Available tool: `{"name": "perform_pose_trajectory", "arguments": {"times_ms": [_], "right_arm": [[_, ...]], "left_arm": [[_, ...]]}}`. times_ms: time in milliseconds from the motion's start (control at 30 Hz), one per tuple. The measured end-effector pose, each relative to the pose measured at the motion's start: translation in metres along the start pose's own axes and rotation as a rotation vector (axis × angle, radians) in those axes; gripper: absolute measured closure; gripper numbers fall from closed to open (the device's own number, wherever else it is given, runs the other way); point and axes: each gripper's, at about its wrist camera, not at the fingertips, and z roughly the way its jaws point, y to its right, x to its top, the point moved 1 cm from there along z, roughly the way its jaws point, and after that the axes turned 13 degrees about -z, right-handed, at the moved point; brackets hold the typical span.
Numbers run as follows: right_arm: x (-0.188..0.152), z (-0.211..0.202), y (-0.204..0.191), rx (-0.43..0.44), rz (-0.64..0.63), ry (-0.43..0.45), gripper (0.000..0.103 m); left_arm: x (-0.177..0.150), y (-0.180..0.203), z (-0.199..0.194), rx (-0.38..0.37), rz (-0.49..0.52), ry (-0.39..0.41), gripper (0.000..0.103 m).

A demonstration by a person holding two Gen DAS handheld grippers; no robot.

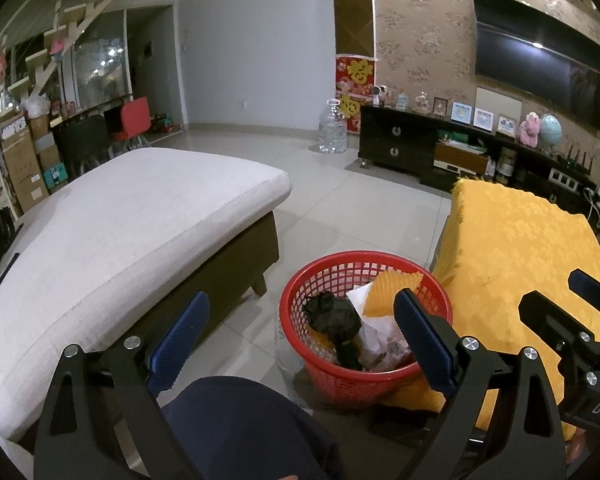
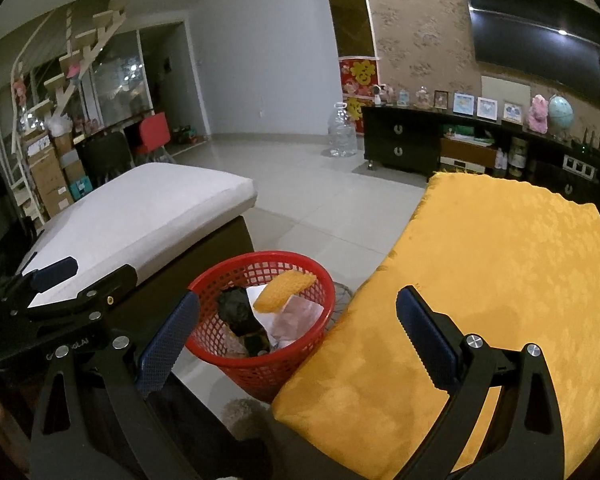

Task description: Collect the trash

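A red mesh basket (image 1: pixel 428 374) stands on the tiled floor between a sofa and a yellow-covered table; it also shows in the right wrist view (image 2: pixel 260 372). It holds a crumpled black bag (image 1: pixel 332 314), white paper (image 1: pixel 374 330) and a yellow foam net (image 1: pixel 384 292); the black bag (image 2: pixel 236 306) and the foam net (image 2: pixel 286 290) show in the right wrist view too. My left gripper (image 1: pixel 302 338) is open and empty, above the basket's near side. My right gripper (image 2: pixel 298 344) is open and empty, over the table's left edge beside the basket.
A white-cushioned sofa (image 1: pixel 112 236) lies to the left. The table with the yellow cloth (image 2: pixel 500 280) is on the right. A black TV cabinet (image 1: pixel 440 152) with ornaments lines the far wall, with a water jug (image 1: pixel 332 128) beside it. My knee (image 1: pixel 240 428) is below the left gripper.
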Motion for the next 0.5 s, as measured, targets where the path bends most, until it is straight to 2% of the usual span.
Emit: {"name": "perform_pose_trajectory", "arguments": {"times_ms": [500], "right_arm": [[0.0001, -0.0003, 0.0000, 0.001, 0.002, 0.000, 0.007]], "left_arm": [[-0.0004, -0.0005, 0.0038, -0.006, 0.001, -0.009, 0.013]]}}
